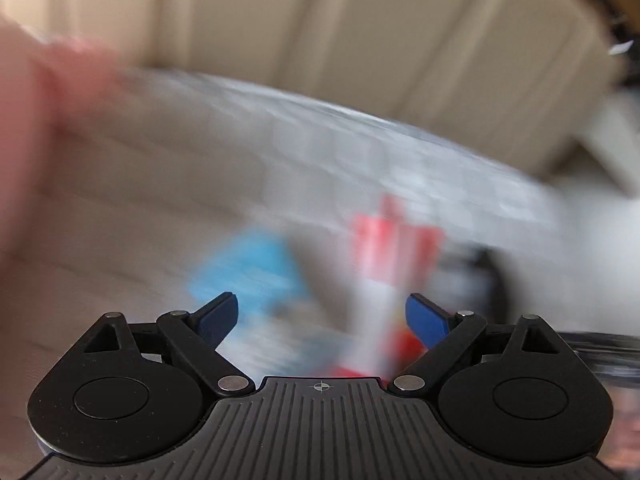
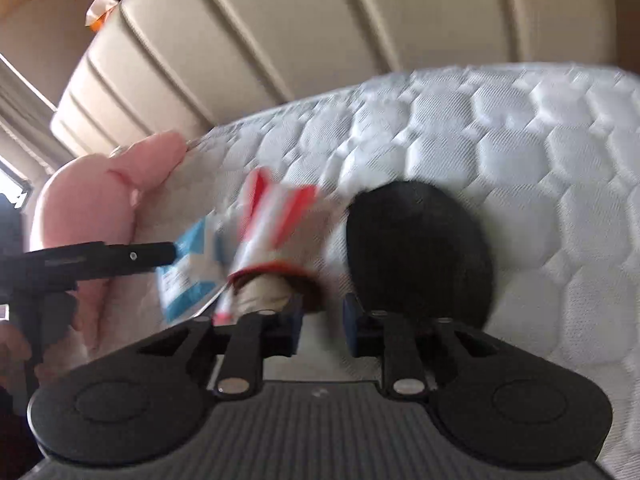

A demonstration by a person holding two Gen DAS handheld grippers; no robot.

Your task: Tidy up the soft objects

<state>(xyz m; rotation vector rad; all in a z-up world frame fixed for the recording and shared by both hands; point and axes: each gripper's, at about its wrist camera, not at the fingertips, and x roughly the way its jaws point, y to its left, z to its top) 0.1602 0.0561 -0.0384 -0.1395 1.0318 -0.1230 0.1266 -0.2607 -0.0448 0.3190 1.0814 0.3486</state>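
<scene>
Setting: a quilted white mattress (image 2: 460,128) with a beige padded headboard (image 2: 248,28) behind it.
Toy: a red-and-white striped plush (image 2: 272,220) lies on the mattress, its brown-rimmed end (image 2: 276,280) toward the right gripper (image 2: 322,330), with a blue-and-white tag (image 2: 188,268) attached at its left.
Neighbours: a pink plush (image 2: 92,204) to the left and a black round cushion (image 2: 416,252) to the right - both just beside the toy.
Left gripper (image 1: 322,318): jaws wide with nothing between them; its view is badly blurred, with the toy (image 1: 394,240) and tag (image 1: 248,268) ahead of it.
Right gripper: jaws narrow, a gap showing between the pads (image 2: 290,330); the toy's rim sits just above the left pad, but blur hides whether they touch. Nothing looks clamped.
Handling: likely light, soft and floppy - it should squash and sag rather than slip.
Hold point: the stuffed body near the rim looks the best place to pinch; the card tag would bend or tear.
Risk: 1 loose pinch on fabric alone may let it droop.
</scene>
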